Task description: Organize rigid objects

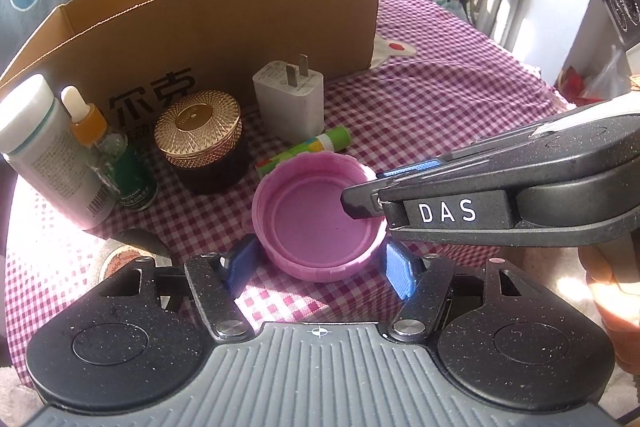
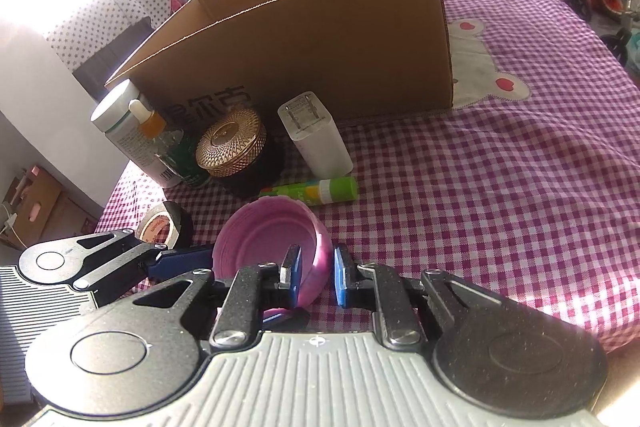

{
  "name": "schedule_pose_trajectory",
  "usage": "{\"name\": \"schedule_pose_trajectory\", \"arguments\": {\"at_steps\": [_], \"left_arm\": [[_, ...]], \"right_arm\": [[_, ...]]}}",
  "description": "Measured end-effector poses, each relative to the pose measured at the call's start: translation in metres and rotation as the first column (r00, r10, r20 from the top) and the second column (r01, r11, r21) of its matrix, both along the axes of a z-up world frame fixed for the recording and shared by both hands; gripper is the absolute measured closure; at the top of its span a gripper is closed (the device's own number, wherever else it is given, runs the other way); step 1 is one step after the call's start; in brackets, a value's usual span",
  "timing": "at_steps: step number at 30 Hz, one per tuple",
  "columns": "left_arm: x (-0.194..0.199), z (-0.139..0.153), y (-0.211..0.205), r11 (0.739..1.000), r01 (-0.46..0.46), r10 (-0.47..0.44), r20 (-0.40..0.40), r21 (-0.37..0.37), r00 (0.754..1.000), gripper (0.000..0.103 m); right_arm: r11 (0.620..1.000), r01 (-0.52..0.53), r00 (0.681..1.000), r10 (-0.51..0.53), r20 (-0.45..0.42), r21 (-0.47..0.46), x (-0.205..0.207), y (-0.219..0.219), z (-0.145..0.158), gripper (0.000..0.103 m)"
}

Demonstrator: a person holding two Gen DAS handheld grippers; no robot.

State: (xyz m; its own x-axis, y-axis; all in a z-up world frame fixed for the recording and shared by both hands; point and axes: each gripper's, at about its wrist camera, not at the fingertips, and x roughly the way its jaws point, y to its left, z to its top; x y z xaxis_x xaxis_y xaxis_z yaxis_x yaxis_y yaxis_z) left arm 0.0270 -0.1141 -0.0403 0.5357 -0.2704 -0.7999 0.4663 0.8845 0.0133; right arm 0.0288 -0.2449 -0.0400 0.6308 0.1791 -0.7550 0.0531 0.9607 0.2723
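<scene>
The pink lid (image 1: 316, 223) lies open side up on the checked tablecloth (image 1: 440, 115), near the front edge, and both tools are on it. The right gripper (image 2: 316, 277) straddles the lid's wall, one pad inside and one outside, with a thin gap on the outer side, so its jaws look near closing but not yet pressed. The left gripper (image 1: 320, 267) has its jaws spread, a blue pad either side of the lid's near rim, not gripping.

Judging by the layout, the sorting has hardly begun. The cardboard box (image 1: 224, 27) stands open at the back, and what can be seen of its inside shows nothing. Still out in front of it are a white bottle (image 1: 44, 147), a dropper bottle (image 1: 90, 125), a small green bottle (image 1: 136, 183), a jar with a gold lid (image 1: 200, 143), a white charger (image 1: 290, 103), a glue stick (image 1: 308, 149) and a roll of tape (image 2: 160, 227).

The right half of the cloth is open, giving room to swing round. The box wall is high, so the lid would need lifting well clear of its top edge. The glue stick lies just behind the lid and could be knocked.
</scene>
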Motion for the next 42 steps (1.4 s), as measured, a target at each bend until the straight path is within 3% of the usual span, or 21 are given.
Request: {"name": "schedule_pose_trajectory", "arguments": {"at_steps": [11,20,31,37,42], "left_arm": [[-0.016,0.022,0.002,1.0,0.015,-0.014,0.078,-0.012,0.997,0.037],[-0.023,0.073,0.016,0.999,0.005,0.004,0.228,-0.04,0.974,0.037],[0.021,0.127,0.036,0.998,-0.045,0.059,0.315,-0.05,0.947,0.037],[0.049,0.136,0.04,0.997,-0.074,0.078,0.312,-0.025,0.947,0.037],[0.082,0.135,0.045,0.995,-0.097,0.089,0.265,0.018,0.96,0.037]], "right_arm": [[0.999,0.024,0.997,-0.022,0.073,-0.026,-0.02,0.006,0.029,0.085],[0.997,0.004,0.977,0.012,0.212,-0.076,-0.022,0.024,0.082,0.084],[0.992,-0.077,0.943,0.106,0.316,-0.101,0.035,0.044,0.145,0.084],[0.986,-0.128,0.945,0.153,0.29,-0.104,0.077,0.049,0.158,0.084],[0.984,-0.169,0.961,0.178,0.211,-0.06,0.123,0.046,0.153,0.084]]}}
